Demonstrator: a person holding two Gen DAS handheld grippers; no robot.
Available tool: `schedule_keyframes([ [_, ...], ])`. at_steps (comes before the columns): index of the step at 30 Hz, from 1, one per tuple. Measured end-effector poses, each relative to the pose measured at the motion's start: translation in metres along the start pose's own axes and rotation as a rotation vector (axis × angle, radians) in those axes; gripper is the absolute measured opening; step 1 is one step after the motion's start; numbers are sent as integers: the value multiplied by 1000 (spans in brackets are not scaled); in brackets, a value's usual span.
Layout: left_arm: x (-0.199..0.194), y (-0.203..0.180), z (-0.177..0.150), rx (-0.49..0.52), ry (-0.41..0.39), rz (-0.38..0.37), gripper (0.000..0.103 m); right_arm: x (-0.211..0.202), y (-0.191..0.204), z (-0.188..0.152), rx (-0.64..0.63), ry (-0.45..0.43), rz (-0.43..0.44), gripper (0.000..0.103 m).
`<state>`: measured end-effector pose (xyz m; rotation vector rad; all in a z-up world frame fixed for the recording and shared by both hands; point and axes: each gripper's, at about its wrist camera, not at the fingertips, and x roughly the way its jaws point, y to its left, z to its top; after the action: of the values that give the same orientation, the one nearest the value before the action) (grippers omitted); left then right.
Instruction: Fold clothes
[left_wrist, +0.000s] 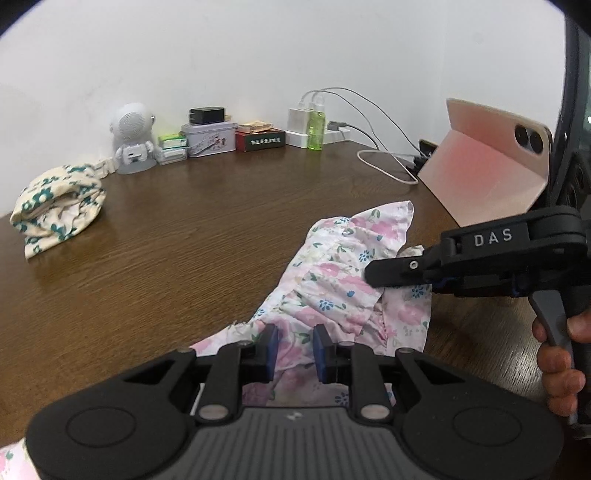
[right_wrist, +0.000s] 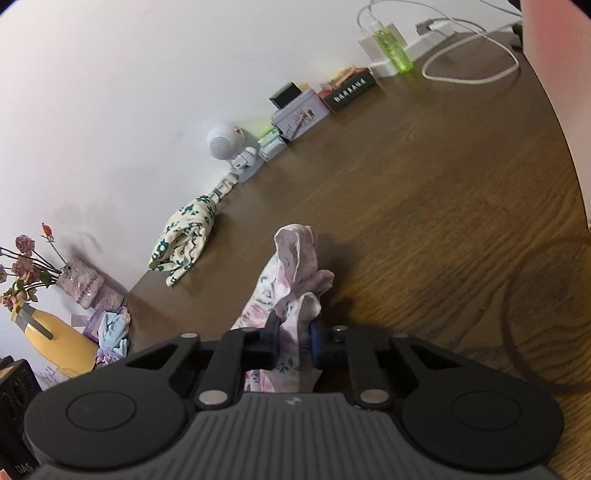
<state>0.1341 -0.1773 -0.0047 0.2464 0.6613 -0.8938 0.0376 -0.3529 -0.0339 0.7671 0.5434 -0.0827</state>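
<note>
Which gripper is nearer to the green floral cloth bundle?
Left. The left gripper is nearer the green floral cloth bundle; the right gripper is farther away, over the pink floral garment.

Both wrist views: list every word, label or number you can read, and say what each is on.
"DAS": white letters on the right gripper, seen in the left wrist view.
"DAS": faint, on a black device at the bottom-left edge of the right wrist view.
White characters on the dark box by the wall: too small to read.
Print on the pale tin: too blurred to read.
Green packet: label unreadable.
</note>
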Motion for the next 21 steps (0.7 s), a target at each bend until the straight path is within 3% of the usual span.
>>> schedule_keyframes([
  [4, -48, 18, -1, -28, -101, 27, 22, -10, 13, 5, -100, -59, -16, 11],
  [7, -94, 41, -10, -46, -146, 114, 27, -19, 29, 12, -213, -114, -49, 11],
  [12, -152, 82, -50, -99, -114, 304, 27, -33, 75, 16, -463, -188, -70, 11],
  [16, -193, 116, -92, -175, -75, 432, 27, -38, 130, -1, -663, -222, -37, 11],
  [19, -217, 134, -120, -228, -60, 474, 27, -34, 175, -25, -798, -212, 8, 11],
  [21, -223, 144, -132, -251, -51, 461, 27, -31, 205, -42, -888, -205, 39, 10],
])
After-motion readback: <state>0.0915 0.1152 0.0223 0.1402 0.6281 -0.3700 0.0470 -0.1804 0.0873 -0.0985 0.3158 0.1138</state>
